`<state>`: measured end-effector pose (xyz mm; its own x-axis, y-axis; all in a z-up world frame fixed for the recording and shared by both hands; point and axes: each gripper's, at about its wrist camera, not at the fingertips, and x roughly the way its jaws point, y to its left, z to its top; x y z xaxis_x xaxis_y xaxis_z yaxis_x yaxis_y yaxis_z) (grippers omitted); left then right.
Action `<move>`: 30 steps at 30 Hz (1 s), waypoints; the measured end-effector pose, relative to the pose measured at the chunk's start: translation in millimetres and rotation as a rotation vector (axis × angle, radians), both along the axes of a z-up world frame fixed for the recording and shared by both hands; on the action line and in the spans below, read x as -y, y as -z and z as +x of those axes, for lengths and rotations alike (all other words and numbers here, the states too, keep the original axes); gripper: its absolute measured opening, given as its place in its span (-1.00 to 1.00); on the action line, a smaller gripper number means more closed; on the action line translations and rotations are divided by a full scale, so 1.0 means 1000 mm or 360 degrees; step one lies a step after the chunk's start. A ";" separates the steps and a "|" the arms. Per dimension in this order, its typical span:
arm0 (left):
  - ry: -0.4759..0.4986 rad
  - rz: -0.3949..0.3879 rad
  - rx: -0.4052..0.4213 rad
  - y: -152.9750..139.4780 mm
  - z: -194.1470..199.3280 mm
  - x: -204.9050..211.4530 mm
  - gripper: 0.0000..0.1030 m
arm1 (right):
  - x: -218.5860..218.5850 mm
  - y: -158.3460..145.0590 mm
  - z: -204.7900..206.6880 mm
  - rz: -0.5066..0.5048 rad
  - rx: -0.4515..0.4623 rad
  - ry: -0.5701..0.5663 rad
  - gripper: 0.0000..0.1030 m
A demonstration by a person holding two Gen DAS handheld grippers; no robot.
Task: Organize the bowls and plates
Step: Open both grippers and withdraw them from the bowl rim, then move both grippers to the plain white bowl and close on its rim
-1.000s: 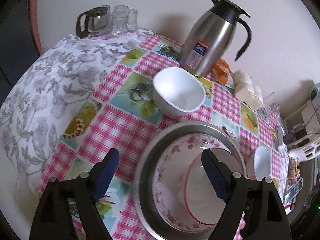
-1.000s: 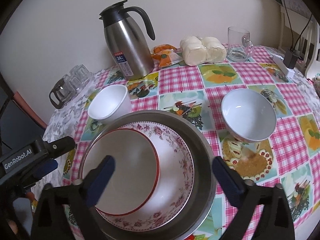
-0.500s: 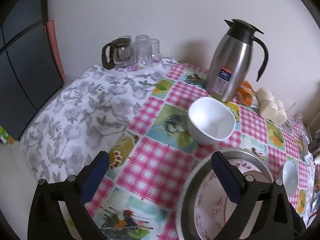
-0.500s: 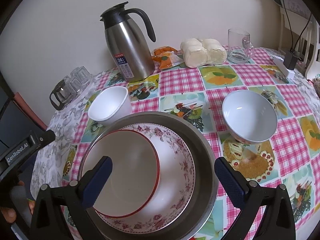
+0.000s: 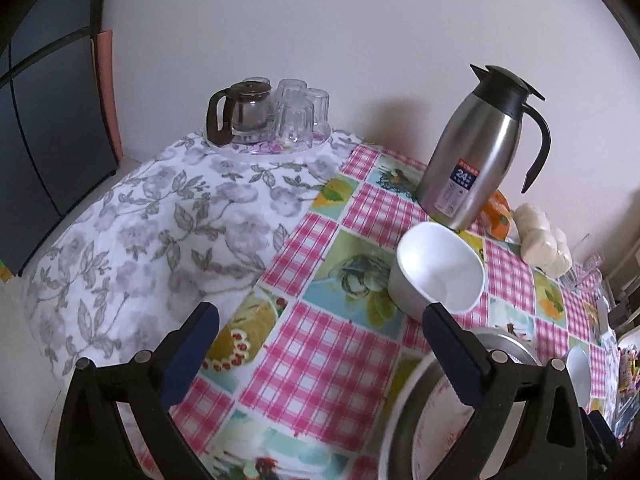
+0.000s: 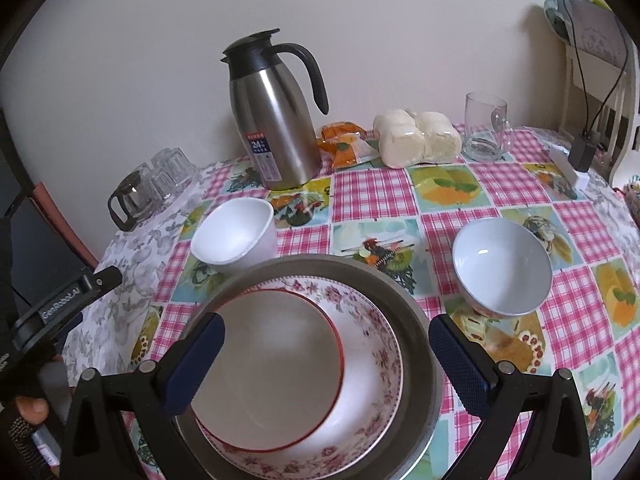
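We see the left gripper (image 5: 320,334) with fingers spread wide, nothing between them, only checked tablecloth (image 5: 320,360) under the gap. Just past its right fingertip sits the white square bowl (image 5: 438,268), empty, upright. Right finger overlaps the rim of the steel basin (image 5: 404,408) at the lower right.

Right gripper (image 6: 326,344) also spread wide, gripping nothing. Between and below its fingers we see the steel basin (image 6: 416,320) with a floral bowl (image 6: 380,344) nested in it, and a red-rimmed bowl (image 6: 272,364) nested in that, shifted toward the left finger. Whether the left fingertip touches the red rim we cannot tell. Beyond the right fingertip, apart from the basin, stands a pale blue bowl (image 6: 502,266), empty. White square bowl (image 6: 234,234) sits beyond the left fingertip, just behind the basin rim. Steel thermos jug (image 6: 276,120) farther back by the wall.
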<state>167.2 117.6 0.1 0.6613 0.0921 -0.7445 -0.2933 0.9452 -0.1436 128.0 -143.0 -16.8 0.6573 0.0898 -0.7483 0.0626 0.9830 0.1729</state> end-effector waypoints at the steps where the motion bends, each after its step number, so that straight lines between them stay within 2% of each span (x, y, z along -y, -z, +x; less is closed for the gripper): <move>1: 0.0014 -0.0007 0.0014 0.001 0.002 -0.002 0.97 | -0.002 0.000 0.001 -0.0006 -0.0005 -0.0005 1.00; 6: 0.0026 -0.0056 0.0077 0.006 0.009 -0.010 0.97 | -0.017 0.003 0.007 0.0001 -0.0082 -0.0076 1.00; 9: 0.0084 -0.0096 0.0097 0.007 0.014 -0.013 0.97 | -0.027 0.000 0.012 -0.0055 -0.0103 -0.0098 1.00; 14: 0.0192 -0.0047 -0.0009 0.016 0.025 -0.007 0.97 | -0.043 -0.011 0.026 -0.0168 -0.0140 -0.0098 1.00; 17: 0.0186 -0.0133 -0.0072 0.022 0.031 -0.010 0.97 | -0.051 -0.017 0.032 -0.0189 -0.0149 -0.0122 1.00; 21: 0.0157 -0.0155 -0.0088 0.023 0.032 -0.015 0.97 | -0.062 -0.026 0.041 -0.0226 -0.0167 -0.0150 1.00; 23: 0.0182 -0.0257 -0.0090 0.025 0.033 -0.021 0.97 | -0.066 -0.028 0.045 -0.0244 -0.0176 -0.0159 1.00; 25: 0.0196 -0.0433 -0.0099 0.030 0.039 -0.030 0.97 | -0.069 -0.030 0.050 -0.0261 -0.0185 -0.0175 1.00; 26: 0.0192 -0.0464 -0.0116 0.032 0.042 -0.032 0.97 | -0.070 -0.030 0.053 -0.0266 -0.0189 -0.0178 1.00; 30: 0.0225 -0.0420 -0.0183 0.038 0.058 -0.034 0.97 | -0.080 -0.025 0.063 -0.0313 -0.0250 -0.0216 1.00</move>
